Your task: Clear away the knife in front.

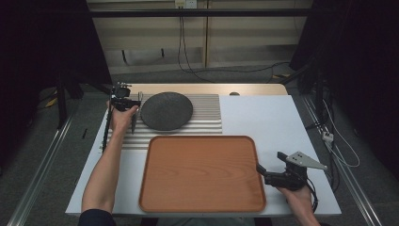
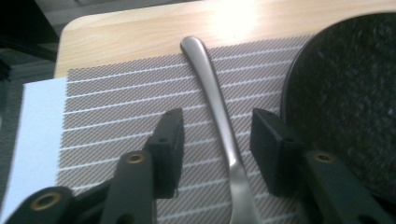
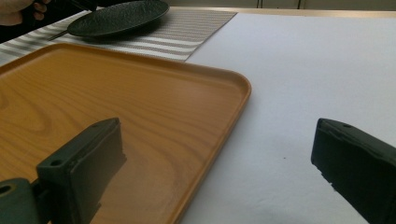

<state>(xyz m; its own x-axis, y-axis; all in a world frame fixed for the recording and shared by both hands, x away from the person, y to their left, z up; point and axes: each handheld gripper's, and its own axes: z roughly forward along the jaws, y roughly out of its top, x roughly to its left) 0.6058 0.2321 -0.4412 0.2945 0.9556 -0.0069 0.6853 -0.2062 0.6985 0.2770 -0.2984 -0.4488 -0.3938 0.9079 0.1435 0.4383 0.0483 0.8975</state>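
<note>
2 black jaws straddle the handle of a metal utensil [image 2: 219,116] right now, and that is the step we have in hand: picking it off the striped placemat [image 2: 116,121]. In the left gripper view the handle runs up between the pads with a clear gap on either side, so the left gripper [image 2: 215,135] is half spread and not pinching yet. The utensil lies flat on the mat at the far left of the desk [image 1: 273,117], just left of the dark round plate [image 1: 166,110].

To do this well, we want the handle centred between the pads before they meet; at the moment it sits a touch nearer the right pad. We keep the jaws low enough to catch the thin metal, yet not so low that they snag the woven mat. We judge the plate rim to be the hazard: the right pad is close beside it, so any sideways drift could nudge it.

Over on the near right, the right gripper [image 1: 263,172] rests on the desk just beside the wooden tray [image 1: 202,173], jaws spread wide with nothing between them. We leave it parked there until the lift is secure.
</note>
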